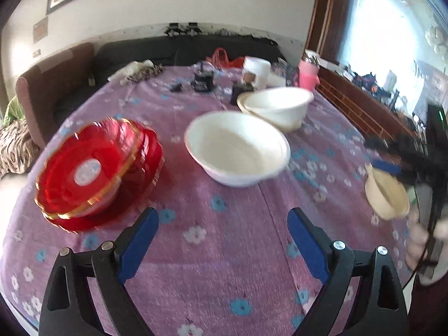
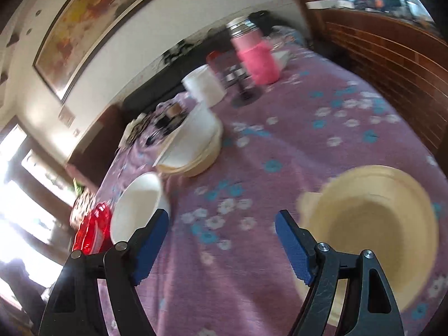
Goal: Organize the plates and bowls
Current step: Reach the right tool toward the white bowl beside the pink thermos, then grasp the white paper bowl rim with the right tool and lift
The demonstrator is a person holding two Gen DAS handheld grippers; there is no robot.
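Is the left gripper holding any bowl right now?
No: the left gripper is open over bare tablecloth, short of the white bowl.

- The right hand-held gripper (image 2: 222, 221) hangs wide apart, empty, over the purple flowered cloth (image 2: 280, 145).
- A cream bowl (image 2: 375, 229) sits just right of it.
- A white bowl (image 2: 137, 204) and red plates (image 2: 92, 229) lie left.

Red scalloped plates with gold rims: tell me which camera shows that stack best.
The left wrist view. There the stack of red scalloped plates with gold rims lies whole, seen from above, showing its layers and pale centre. The right wrist view catches only a red sliver at the left edge, mostly hidden behind a white bowl.
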